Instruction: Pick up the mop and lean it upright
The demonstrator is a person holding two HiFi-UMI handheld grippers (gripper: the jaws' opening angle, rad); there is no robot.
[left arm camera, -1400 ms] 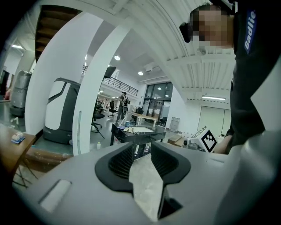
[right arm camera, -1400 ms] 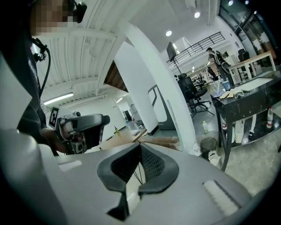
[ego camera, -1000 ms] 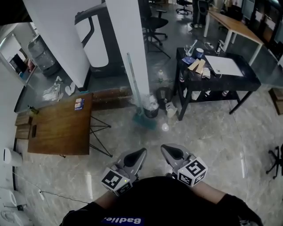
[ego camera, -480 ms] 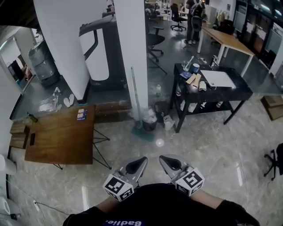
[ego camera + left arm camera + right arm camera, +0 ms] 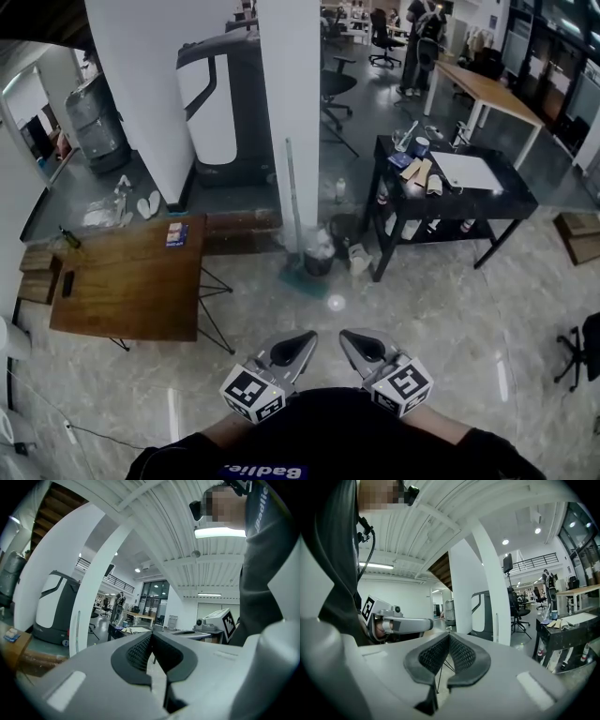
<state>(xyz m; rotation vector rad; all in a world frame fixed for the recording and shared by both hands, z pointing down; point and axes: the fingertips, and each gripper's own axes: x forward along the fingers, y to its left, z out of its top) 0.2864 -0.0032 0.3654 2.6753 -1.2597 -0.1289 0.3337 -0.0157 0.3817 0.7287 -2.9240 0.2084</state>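
The mop [image 5: 292, 202] stands upright with its long pale handle against the white pillar [image 5: 291, 103] and its teal head [image 5: 302, 277] on the floor. It also shows as a thin pole in the left gripper view, mop [image 5: 77, 630], and the right gripper view, mop [image 5: 496, 627]. My left gripper [image 5: 305, 339] and right gripper [image 5: 348, 337] are held close to my body, well back from the mop. Both are shut and hold nothing, the left gripper [image 5: 151, 637] and right gripper [image 5: 448, 637] with pads together.
A wooden table [image 5: 127, 277] stands at the left. At the right is a black table [image 5: 469, 183] with papers and bottles. A small bin [image 5: 319, 255] sits beside the mop head. A large grey machine [image 5: 220, 103] stands behind the pillar. Office chairs and a person are far back.
The view has tilted up and drawn back slightly, so the mop and pillar sit lower and further off. Both grippers stay shut near my body.
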